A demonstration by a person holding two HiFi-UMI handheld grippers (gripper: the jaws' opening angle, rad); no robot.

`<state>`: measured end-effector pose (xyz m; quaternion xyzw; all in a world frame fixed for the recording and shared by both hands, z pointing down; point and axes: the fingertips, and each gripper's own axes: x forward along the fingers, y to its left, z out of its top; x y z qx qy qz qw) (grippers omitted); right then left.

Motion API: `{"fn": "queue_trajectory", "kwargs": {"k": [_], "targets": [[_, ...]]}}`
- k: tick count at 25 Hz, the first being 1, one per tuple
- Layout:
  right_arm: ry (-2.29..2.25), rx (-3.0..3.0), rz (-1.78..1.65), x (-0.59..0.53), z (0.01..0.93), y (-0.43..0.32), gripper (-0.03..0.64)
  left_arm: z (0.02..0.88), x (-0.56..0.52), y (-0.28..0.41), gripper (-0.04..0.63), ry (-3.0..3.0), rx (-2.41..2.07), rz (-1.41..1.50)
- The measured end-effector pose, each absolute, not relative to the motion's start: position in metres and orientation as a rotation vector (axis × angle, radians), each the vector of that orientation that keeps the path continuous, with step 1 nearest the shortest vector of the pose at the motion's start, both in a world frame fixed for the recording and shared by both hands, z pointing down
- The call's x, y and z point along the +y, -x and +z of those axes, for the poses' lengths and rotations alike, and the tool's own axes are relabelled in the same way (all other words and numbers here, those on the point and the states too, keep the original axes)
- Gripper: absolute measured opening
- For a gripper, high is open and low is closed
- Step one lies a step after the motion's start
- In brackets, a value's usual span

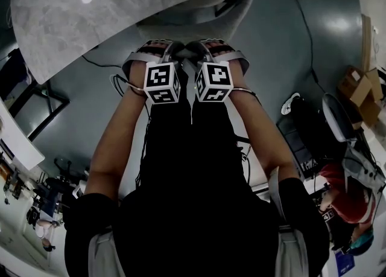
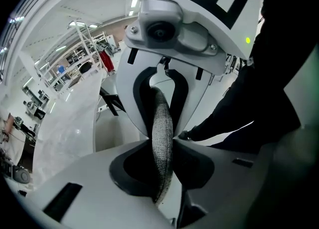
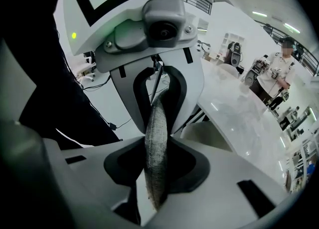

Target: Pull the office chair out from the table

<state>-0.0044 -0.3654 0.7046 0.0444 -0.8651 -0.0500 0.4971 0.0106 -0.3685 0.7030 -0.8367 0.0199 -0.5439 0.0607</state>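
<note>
**Asker:** When the head camera looked steeply down, what surface and room did it show?

**Describer:** It showed a pale, marble-patterned table (image 1: 72, 16) crossing the upper left, above a smooth grey floor (image 1: 289, 46) with bright light spots. Black cables (image 1: 304, 25) trailed over that floor. Cardboard boxes (image 1: 362, 92) sat at the right edge, and a person in red (image 1: 347, 188) was low on the right. The right gripper view showed another person (image 3: 279, 71) standing beyond the table in a bright white hall. The left gripper view showed white shelving (image 2: 82, 48) further off.

**Asker:** Where was the office chair (image 1: 181, 25), and which way did it point?

**Describer:** It stood at the top centre, just beyond the wearer's outstretched arms, and the table's curved edge partly covered it. It faced the table, with its back toward the wearer. The backrest's top rim ran left to right across the view, curving slightly.

**Asker:** And the grippers?

**Describer:** The left gripper (image 2: 163, 144) and right gripper (image 3: 157, 143) sat side by side, nearly touching, on the middle of that rim. Their marker cubes (image 1: 161, 81) faced up. Each gripper's jaws were partly closed and pinched the rim's grey woven fabric. The fabric stood on edge between the pads and ran away from each camera.
</note>
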Motion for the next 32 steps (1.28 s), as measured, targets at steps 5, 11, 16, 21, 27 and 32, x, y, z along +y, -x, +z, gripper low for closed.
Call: {"fn": "queue_trajectory", "kwargs": {"k": [5, 11, 16, 21, 27, 32], "targets": [[-0.093, -2.097, -0.090, -0.364, 0.701, 0.004, 0.094, 0.699, -0.368, -0.011, 0.089, 2.535, 0.047, -1.661], [-0.094, -2.099, -0.058, -0.361, 0.699, 0.004, 0.091, 0.698, -0.362, -0.011, 0.084, 2.564, 0.036, -1.691], [-0.084, -2.098, -0.020, -0.356, 0.697, 0.005, 0.089, 0.696, -0.357, -0.010, 0.083, 2.577, 0.009, -1.712], [-0.072, -2.088, 0.021, -0.335, 0.699, 0.008, 0.091, 0.697, -0.336, -0.006, 0.083, 2.596, -0.034, -1.728], [-0.086, -2.098, 0.044, -0.308, 0.700, 0.016, 0.091, 0.698, -0.310, 0.001, 0.084, 2.605, -0.023, -1.740], [-0.094, -2.096, 0.062, -0.282, 0.701, 0.014, 0.091, 0.698, -0.284, 0.000, 0.084, 2.621, -0.036, -1.717]]}}
